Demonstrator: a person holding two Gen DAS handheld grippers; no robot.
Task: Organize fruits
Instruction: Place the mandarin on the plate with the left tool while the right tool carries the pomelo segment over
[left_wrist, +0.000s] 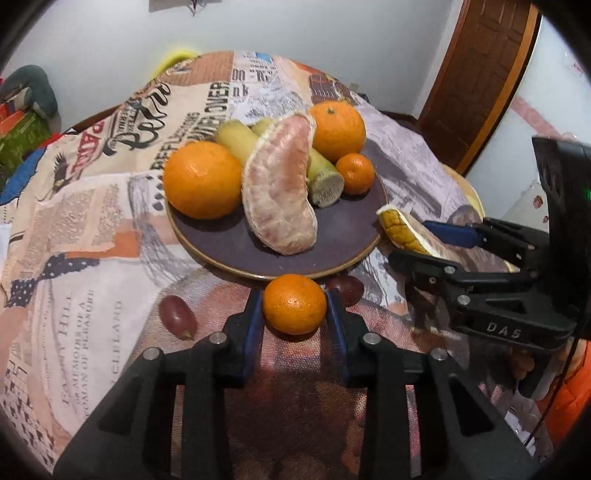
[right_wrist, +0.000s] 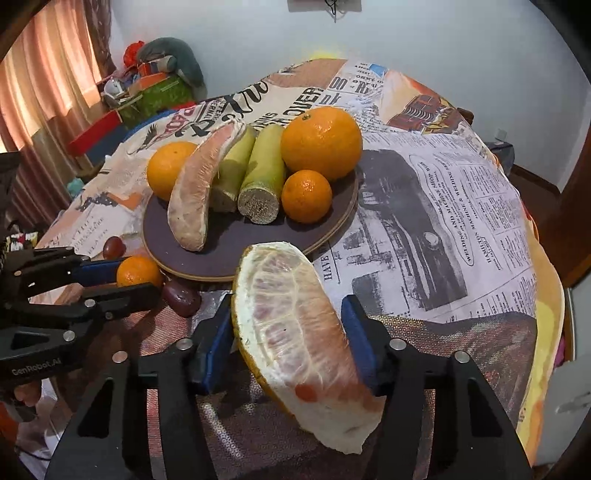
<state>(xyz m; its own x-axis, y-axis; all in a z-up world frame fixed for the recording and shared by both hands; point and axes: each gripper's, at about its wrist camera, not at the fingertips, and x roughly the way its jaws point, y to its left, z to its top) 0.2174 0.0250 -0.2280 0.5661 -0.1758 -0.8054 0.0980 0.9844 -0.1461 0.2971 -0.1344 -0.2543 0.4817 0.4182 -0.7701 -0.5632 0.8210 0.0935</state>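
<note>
With the left gripper (left_wrist: 294, 306) pinching a small mandarin (left_wrist: 294, 303) just before the plate (left_wrist: 221, 236) and the right gripper (right_wrist: 288, 332) clamping a pomelo wedge (right_wrist: 295, 325), lift both clear of the rim before setting them down on bare plate

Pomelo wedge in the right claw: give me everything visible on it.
The pomelo wedge is a long curved segment, pale pink pulp under white membrane, with yellow rind along its outer edge. It sits tilted between the blue pads of the right claw, which grip its sides. It hangs just short of the dark plate, above the newspaper-print cloth. One small red spot shows near its lower end.
</note>
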